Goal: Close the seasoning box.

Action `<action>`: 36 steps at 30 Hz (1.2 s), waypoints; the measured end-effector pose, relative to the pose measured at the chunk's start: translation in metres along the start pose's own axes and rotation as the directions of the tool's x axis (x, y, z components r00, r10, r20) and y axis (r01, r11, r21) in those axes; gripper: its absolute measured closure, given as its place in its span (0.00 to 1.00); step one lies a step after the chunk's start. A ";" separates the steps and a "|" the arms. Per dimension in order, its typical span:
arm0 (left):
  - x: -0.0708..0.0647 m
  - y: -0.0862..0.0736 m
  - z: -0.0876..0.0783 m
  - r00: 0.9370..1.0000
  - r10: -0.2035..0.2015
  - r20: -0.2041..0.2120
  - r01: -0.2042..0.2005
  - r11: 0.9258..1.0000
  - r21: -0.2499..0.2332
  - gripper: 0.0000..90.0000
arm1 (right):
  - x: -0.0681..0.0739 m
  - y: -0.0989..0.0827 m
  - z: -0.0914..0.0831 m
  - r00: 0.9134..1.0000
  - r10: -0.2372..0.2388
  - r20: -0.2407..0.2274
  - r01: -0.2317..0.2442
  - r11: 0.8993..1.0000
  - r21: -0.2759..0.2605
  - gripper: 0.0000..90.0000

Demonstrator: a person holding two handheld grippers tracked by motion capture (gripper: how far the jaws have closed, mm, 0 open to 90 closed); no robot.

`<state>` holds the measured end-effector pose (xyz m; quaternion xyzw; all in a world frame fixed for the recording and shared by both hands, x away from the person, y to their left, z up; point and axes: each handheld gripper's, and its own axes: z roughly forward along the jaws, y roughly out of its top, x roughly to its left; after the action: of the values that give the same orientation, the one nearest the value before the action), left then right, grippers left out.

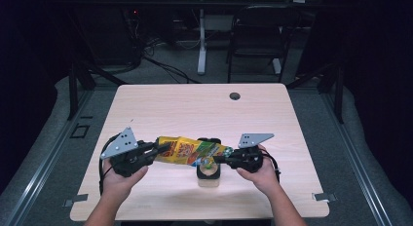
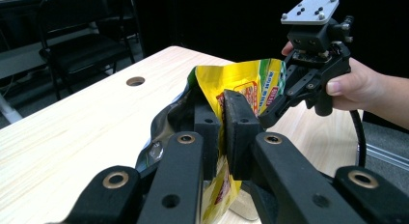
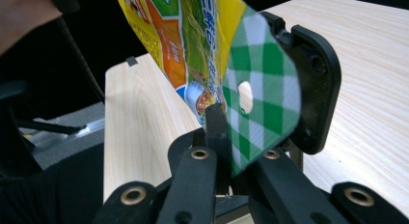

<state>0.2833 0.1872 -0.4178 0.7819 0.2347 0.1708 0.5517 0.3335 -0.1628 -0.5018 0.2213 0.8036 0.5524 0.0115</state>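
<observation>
Fingers of the left gripper (image 1: pixel 158 150) and right gripper (image 1: pixel 220 158) are clamped on opposite ends of the snack bag (image 1: pixel 191 151), held above the bench (image 1: pixel 204 109) at six o'clock. Light, crinkly, slippery; pinch the flat seams.

This looks like a lab or recording studio set up for filmed handling work. A bare pale wooden table (image 1: pixel 204 114) with a cable hole (image 1: pixel 234 96) stands on grey carpet, ringed by black curtains. Bundles of cables (image 1: pixel 160 65) trail over the floor behind it, beside a white desk leg (image 1: pixel 201 41) and a black folding chair (image 1: pixel 258 33), with tape marks (image 1: pixel 324 197) at the table's corners
</observation>
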 end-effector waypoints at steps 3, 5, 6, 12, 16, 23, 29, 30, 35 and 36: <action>0.000 -0.001 0.000 1.000 -0.007 0.003 0.007 1.000 -0.010 0.95 | -0.002 -0.001 -0.001 1.000 0.012 -0.015 -0.012 1.000 -0.005 0.98; 0.001 -0.003 -0.001 1.000 -0.012 0.005 0.012 1.000 -0.009 0.95 | -0.003 -0.002 0.000 1.000 0.022 -0.022 -0.022 1.000 -0.012 0.96; 0.002 -0.004 -0.001 1.000 -0.018 0.008 0.018 1.000 -0.012 0.95 | -0.003 -0.003 0.000 0.999 0.026 -0.027 -0.026 1.000 -0.009 0.95; 0.004 -0.007 -0.003 1.000 -0.028 0.014 0.028 0.999 -0.022 0.95 | -0.005 -0.006 0.003 0.999 0.025 -0.022 -0.025 1.000 0.009 0.93; 0.004 -0.008 -0.004 1.000 -0.025 0.010 0.025 0.999 -0.023 0.95 | -0.004 -0.006 0.003 1.000 0.015 -0.018 -0.015 1.000 0.018 0.94; 0.004 -0.008 -0.006 1.000 -0.015 -0.008 0.015 1.000 -0.018 0.95 | -0.002 -0.005 0.003 1.000 -0.017 -0.014 0.018 1.000 0.023 1.00; 0.004 -0.006 -0.008 1.000 0.012 -0.009 -0.012 1.000 0.001 0.95 | -0.003 -0.006 0.003 0.999 -0.013 -0.042 0.014 1.000 0.020 1.00; 0.005 -0.006 -0.008 1.000 0.008 -0.009 -0.008 1.000 0.002 0.95 | -0.002 -0.006 0.004 0.999 -0.012 -0.043 0.012 1.000 0.017 1.00; 0.005 -0.008 -0.007 1.000 0.000 -0.020 0.000 1.000 -0.003 0.95 | -0.002 -0.005 0.003 0.998 -0.027 -0.056 0.028 0.999 0.022 1.00; 0.006 -0.008 -0.007 1.000 -0.001 -0.022 0.001 1.000 -0.004 0.95 | -0.002 -0.004 0.002 0.998 -0.030 -0.053 0.031 0.999 0.023 1.00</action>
<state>0.2828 0.1981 -0.4228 0.7789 0.2407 0.1793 0.5506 0.3343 -0.1625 -0.5070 0.1946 0.8135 0.5480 -0.0037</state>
